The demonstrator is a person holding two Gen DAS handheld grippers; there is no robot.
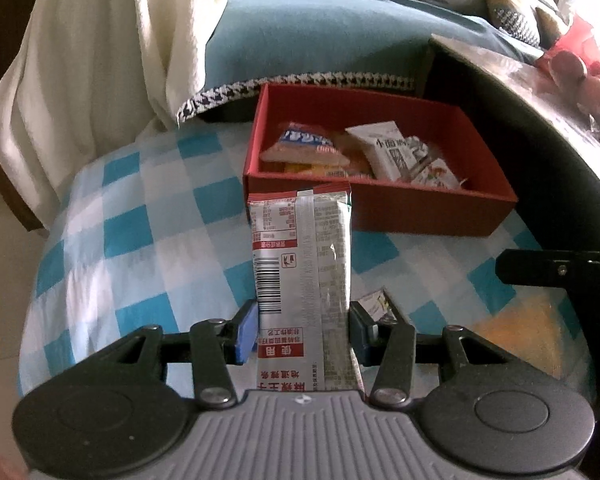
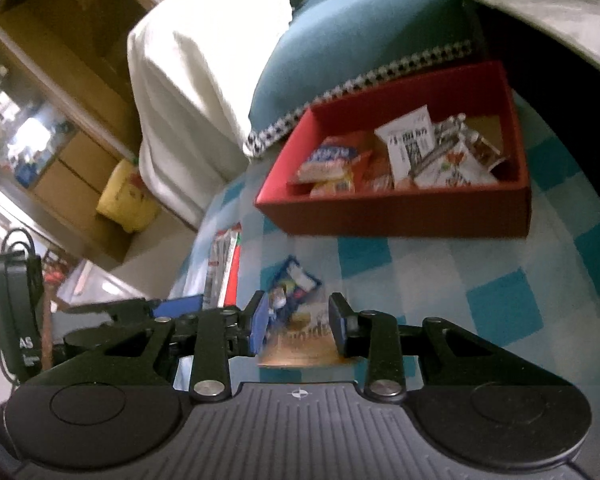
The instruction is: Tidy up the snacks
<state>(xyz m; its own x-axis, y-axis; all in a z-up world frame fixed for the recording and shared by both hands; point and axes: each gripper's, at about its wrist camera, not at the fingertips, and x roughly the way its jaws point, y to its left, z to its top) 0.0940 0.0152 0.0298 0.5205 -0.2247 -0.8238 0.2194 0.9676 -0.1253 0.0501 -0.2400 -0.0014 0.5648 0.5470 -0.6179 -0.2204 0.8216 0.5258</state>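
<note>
A tall silver and red snack packet (image 1: 300, 248) stands upright between the blue pads of my left gripper (image 1: 303, 316), which is shut on it. Just beyond it a red box (image 1: 420, 208) rests on the blue-checked cloth and holds several snack packets. In the right wrist view my right gripper (image 2: 296, 316) is shut on a blue and brown snack packet (image 2: 300, 332), held above the cloth in front of the red box (image 2: 400, 216). The silver packet (image 2: 224, 264) shows edge-on to its left.
A small white packet (image 1: 376, 302) lies on the checked cloth (image 1: 160, 240) by the left gripper's right finger. A teal cushion with houndstooth trim (image 1: 320, 40) and a white blanket (image 1: 92, 60) lie behind the box. A grey tabletop (image 1: 540, 88) overhangs at right.
</note>
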